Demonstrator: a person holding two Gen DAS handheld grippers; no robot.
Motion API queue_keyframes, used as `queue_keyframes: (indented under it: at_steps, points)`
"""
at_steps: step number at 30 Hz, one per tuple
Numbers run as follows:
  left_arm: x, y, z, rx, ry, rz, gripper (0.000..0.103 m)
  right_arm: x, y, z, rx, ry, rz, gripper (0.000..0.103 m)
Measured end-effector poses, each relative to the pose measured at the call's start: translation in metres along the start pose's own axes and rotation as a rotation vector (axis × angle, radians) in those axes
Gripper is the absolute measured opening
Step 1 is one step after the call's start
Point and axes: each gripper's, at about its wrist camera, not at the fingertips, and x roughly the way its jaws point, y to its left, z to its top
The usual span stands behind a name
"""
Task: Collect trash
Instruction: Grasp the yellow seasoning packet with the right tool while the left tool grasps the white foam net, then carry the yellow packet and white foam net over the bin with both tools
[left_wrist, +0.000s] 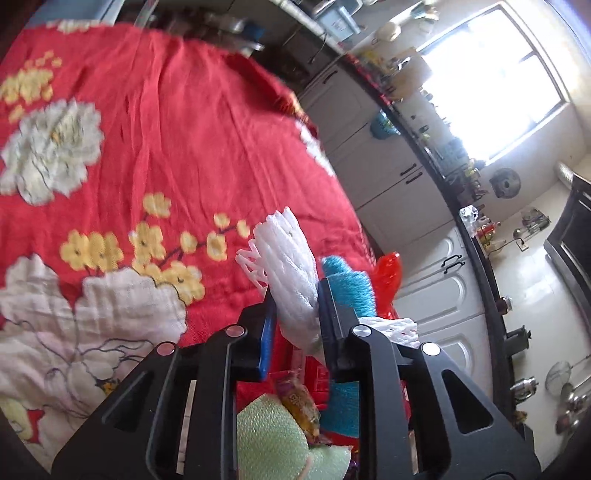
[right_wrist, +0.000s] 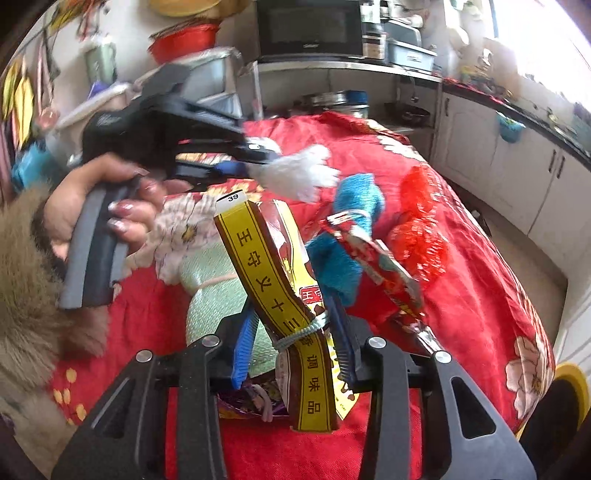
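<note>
My left gripper (left_wrist: 295, 306) is shut on a white foam net (left_wrist: 291, 266), held above the red floral tablecloth (left_wrist: 184, 129). The right wrist view shows that same left gripper (right_wrist: 255, 158) at upper left with the white foam net (right_wrist: 303, 170) sticking out of its jaws. My right gripper (right_wrist: 295, 332) is shut on a yellow and brown seasoning packet (right_wrist: 273, 266) tied with a band. Just beyond it on the tablecloth (right_wrist: 461, 295) lie a blue foam net (right_wrist: 354, 199), a red mesh net (right_wrist: 421, 221), a red wrapper (right_wrist: 384, 266) and a green foam sheet (right_wrist: 218, 291).
A person's hand (right_wrist: 92, 206) with a fur cuff grips the left tool's handle. White cabinets (left_wrist: 391, 177) and a dark counter run along the right. A microwave (right_wrist: 310, 29) stands behind the table. A purple wrapper (right_wrist: 243, 402) lies under my right jaws.
</note>
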Motion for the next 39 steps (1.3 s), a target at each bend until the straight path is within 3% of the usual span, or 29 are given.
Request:
queue_keyframes:
  at_steps: [13,20,39]
  points:
    - [-0.038,-0.065,-0.019,0.260,-0.126,0.057,0.015,-0.044,-0.046,-0.011,0.198,-0.118,-0.100,0.036]
    - [-0.028,-0.107,-0.044,0.402,-0.112,0.027,0.015,-0.074,-0.071,-0.022,0.261,-0.155,-0.212,0.036]
    - [0.010,-0.199,-0.103,0.629,-0.053,-0.078,0.015,-0.153,-0.128,-0.069,0.429,-0.243,-0.434,0.036]
